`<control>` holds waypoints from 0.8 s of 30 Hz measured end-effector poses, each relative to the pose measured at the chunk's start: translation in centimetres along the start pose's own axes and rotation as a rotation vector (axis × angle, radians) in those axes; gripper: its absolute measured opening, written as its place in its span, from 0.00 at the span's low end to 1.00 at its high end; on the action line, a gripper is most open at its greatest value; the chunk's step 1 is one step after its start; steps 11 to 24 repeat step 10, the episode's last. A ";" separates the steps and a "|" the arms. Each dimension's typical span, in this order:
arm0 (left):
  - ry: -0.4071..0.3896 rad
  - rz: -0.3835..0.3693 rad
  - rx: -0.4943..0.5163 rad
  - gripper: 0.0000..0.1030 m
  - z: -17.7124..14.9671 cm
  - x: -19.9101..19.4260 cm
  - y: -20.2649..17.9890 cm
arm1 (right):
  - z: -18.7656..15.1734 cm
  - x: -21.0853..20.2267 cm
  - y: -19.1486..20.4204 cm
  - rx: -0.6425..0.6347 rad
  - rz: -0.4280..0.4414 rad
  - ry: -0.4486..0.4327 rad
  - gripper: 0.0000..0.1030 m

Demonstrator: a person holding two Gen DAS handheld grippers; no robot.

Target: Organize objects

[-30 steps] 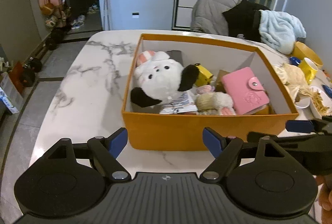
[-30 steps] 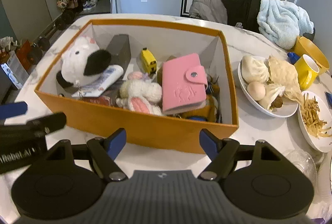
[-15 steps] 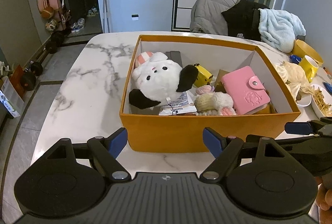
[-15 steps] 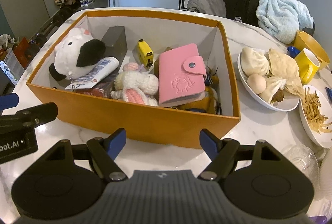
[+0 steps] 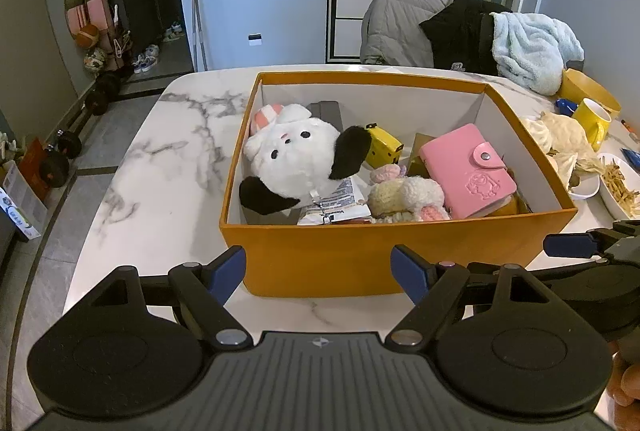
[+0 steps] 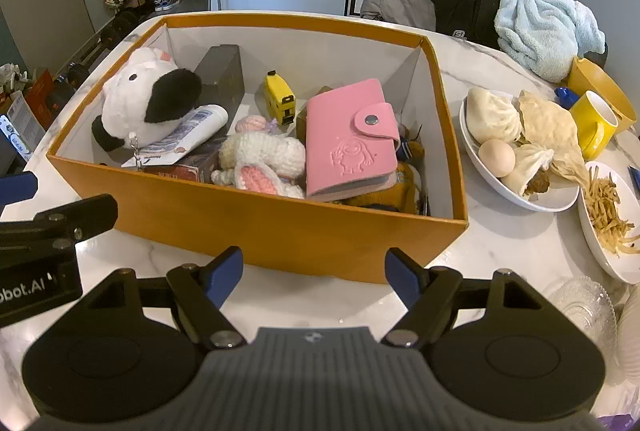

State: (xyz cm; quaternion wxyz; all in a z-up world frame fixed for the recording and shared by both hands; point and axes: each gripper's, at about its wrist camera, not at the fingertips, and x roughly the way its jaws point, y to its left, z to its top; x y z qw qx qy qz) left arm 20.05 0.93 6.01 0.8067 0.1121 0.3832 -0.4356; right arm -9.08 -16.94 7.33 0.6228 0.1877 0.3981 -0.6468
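Right wrist | one orange box (image 6: 256,227) | one pink wallet (image 6: 348,141) | both grippers' jaws spread, empty

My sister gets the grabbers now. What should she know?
Left gripper: open, empty, in front of the orange box.
Right gripper: open, empty, also at the box's near wall.
In the box: white plush dog, pink wallet, yellow toy bus, knitted bunny, tube.
Done: those things are inside.
Left: nothing is held; plates of food sit right of the box.
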 end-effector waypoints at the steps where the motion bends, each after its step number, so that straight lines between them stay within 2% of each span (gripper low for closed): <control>1: 0.000 -0.001 0.002 0.91 0.0 0.0 -0.1 | 0.0 0.0 0.0 0.000 0.000 0.001 0.77; 24: -0.011 -0.017 0.026 0.91 -0.1 -0.1 -0.5 | -0.1 0.0 -0.1 0.000 -0.001 0.000 0.77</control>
